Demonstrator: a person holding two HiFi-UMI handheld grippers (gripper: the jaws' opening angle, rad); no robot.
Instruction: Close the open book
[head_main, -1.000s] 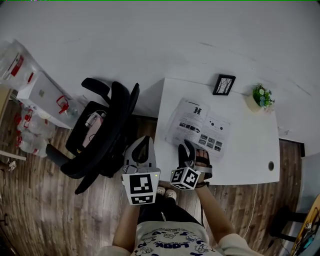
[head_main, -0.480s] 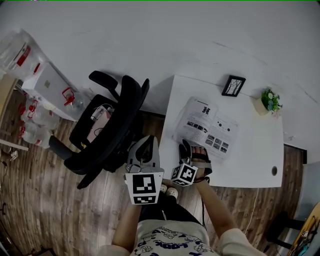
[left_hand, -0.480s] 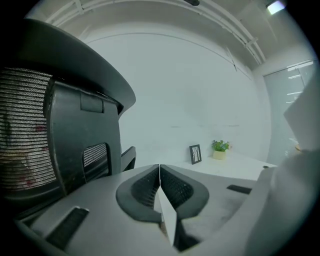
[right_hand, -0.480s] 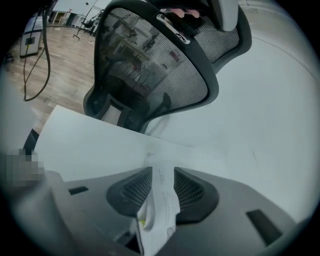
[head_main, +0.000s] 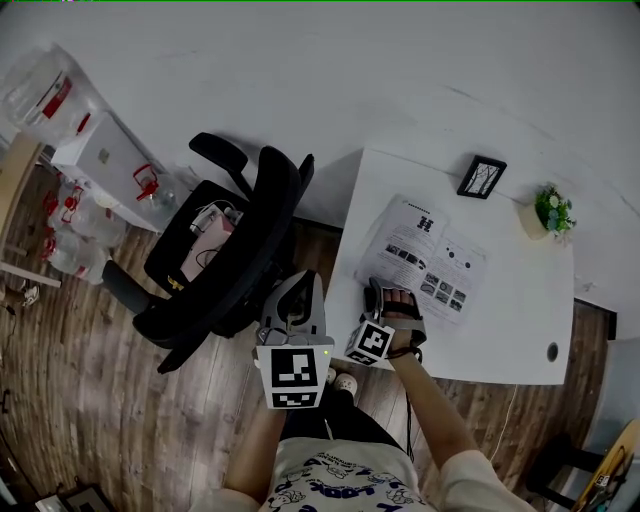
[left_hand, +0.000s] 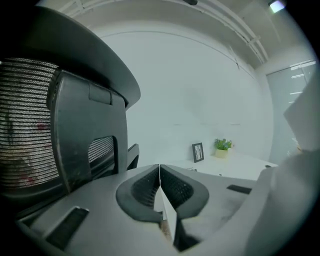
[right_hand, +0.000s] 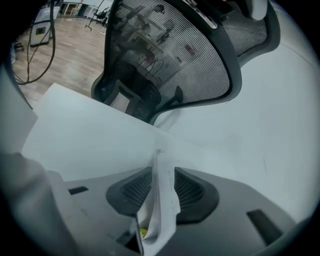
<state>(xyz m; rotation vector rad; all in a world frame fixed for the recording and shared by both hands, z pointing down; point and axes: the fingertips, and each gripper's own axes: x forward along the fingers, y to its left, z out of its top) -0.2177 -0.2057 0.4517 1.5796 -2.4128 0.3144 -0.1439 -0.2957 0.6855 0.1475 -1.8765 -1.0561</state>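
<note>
Book (right_hand: 161, 200) pages stand bunched between the fingers of the right gripper (right_hand: 161, 187), which pinch them at the near edge, toward its left corner. Those fingers have just been easing a little wider, with the paper between them. The left gripper (head_main: 298, 285) hangs just left of it, off the near-left corner of the surface (head_main: 510, 330) and above the wooden floor (head_main: 100, 400), its fingers pressed together on nothing. Beyond, the book lies open on the white surface, printed pages up and slightly askew. Farther back stand a small black picture frame (head_main: 481, 176) and, to its right, a potted plant (head_main: 553, 212). A black office chair (head_main: 240, 250) stands left of the surface.
</note>
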